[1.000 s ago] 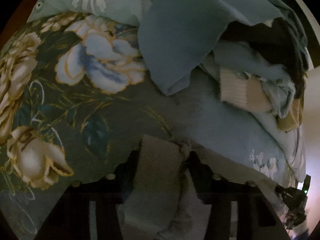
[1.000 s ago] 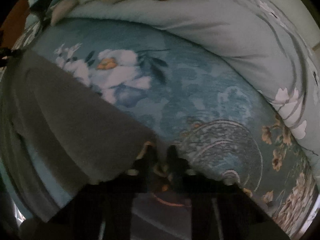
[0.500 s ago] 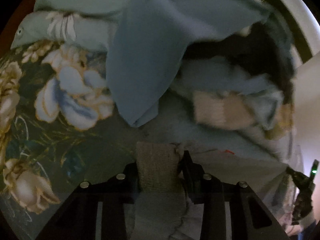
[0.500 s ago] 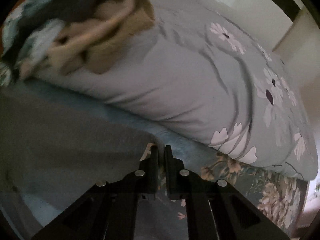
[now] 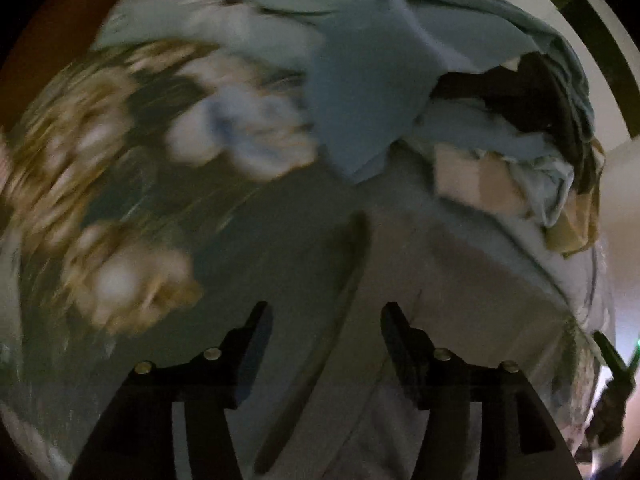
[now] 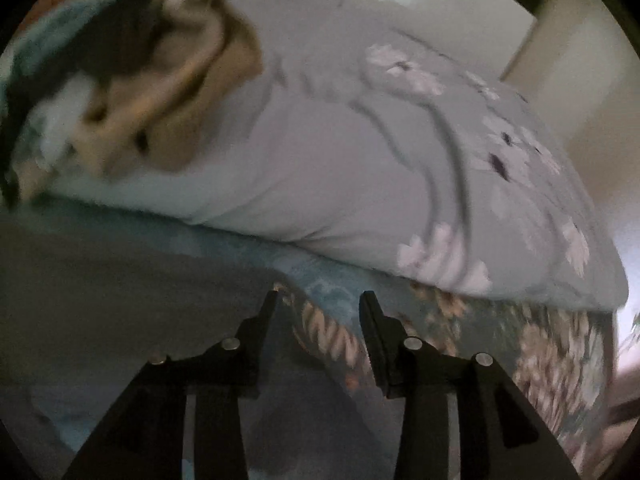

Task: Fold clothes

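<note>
We hold left gripper [image 5: 326,316] spread, empty; grey garment [image 5: 440,320] lies flat under it, fold edge running forward. Right gripper [image 6: 318,304] parted, empty, garment corner [image 6: 120,300] just left of tips. Farther: unfolded pile [image 5: 512,160], pillow [image 6: 340,168].

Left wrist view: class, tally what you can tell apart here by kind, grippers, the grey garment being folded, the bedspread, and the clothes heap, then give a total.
Grippers: 1, the left gripper, open.
Grey garment laid flat: 1.
Floral bedspread: 1.
Clothes heap: 1 pile; separate items too tangled to count.
Total: 4.
</note>
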Motion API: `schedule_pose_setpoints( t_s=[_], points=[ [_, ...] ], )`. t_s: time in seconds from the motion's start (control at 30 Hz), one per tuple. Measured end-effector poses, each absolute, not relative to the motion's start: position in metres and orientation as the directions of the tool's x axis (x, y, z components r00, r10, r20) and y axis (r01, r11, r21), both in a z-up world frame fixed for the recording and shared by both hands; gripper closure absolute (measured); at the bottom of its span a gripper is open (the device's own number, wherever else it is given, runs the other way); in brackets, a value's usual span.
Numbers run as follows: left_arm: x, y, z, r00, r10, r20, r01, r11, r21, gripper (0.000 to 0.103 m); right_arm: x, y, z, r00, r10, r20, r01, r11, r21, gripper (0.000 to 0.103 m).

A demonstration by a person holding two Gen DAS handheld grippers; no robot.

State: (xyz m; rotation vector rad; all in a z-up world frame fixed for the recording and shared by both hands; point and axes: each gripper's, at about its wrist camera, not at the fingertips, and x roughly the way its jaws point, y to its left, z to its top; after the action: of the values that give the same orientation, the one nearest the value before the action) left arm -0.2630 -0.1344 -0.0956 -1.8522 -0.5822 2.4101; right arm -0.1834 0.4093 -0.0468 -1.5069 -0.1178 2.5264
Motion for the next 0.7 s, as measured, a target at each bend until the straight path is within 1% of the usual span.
schedule_pose_setpoints(
  t_s=[0.1, 0.2, 0.3, 0.4, 0.43, 0.47, 0.5, 0.57, 0.7],
  points=[
    [-0.213, -0.152, -0.106, -0.265, 0.263, -0.928, 0.276, -0.901, -0.335, 0.042, -0.145, 0.428, -0.030, -0.461, 0.190, -0.867, -0.162, -0.978, -0.128, 0.061],
    [-0.175, -0.158, -0.130, -0.258, 0.356, -0.898, 0.372, -0.822, -0.432, 0.042, -0.094, 0.454, -0.025, -0.431, 0.204, -0.879, -0.207, -0.970, -0.124, 0.061],
    [-0.156, -0.158, -0.150, -0.267, 0.454, -0.850, 0.436, -0.730, -0.527, 0.042, -0.029, 0.474, -0.029, -0.386, 0.211, -0.898, -0.287, -0.953, -0.100, 0.061],
    [-0.151, -0.158, -0.157, -0.313, 0.490, -0.814, 0.479, -0.659, -0.580, 0.045, 0.057, 0.486, -0.033, -0.328, 0.199, -0.924, -0.393, -0.918, -0.058, 0.061],
    [-0.151, -0.158, -0.158, -0.333, 0.495, -0.802, 0.483, -0.641, -0.596, 0.059, 0.081, 0.492, -0.039, -0.308, 0.182, -0.934, -0.433, -0.901, -0.032, 0.061],
    [-0.150, -0.158, -0.157, -0.347, 0.490, -0.799, 0.481, -0.639, -0.601, 0.086, 0.105, 0.497, -0.045, -0.292, 0.168, -0.942, -0.471, -0.882, -0.011, 0.061],
    [-0.150, -0.157, -0.155, -0.350, 0.471, -0.810, 0.471, -0.659, -0.586, 0.089, 0.128, 0.501, -0.050, -0.277, 0.158, -0.948, -0.511, -0.859, 0.006, 0.061],
    [-0.146, -0.160, -0.146, -0.372, 0.434, -0.821, 0.452, -0.688, -0.568, 0.090, 0.166, 0.509, -0.058, -0.265, 0.128, -0.956, -0.581, -0.812, 0.052, 0.061],
    [-0.124, -0.187, -0.131, -0.428, 0.363, -0.828, 0.469, -0.694, -0.547, 0.091, 0.219, 0.525, -0.069, -0.310, 0.061, -0.949, -0.690, -0.701, 0.180, 0.061]
  ],
)
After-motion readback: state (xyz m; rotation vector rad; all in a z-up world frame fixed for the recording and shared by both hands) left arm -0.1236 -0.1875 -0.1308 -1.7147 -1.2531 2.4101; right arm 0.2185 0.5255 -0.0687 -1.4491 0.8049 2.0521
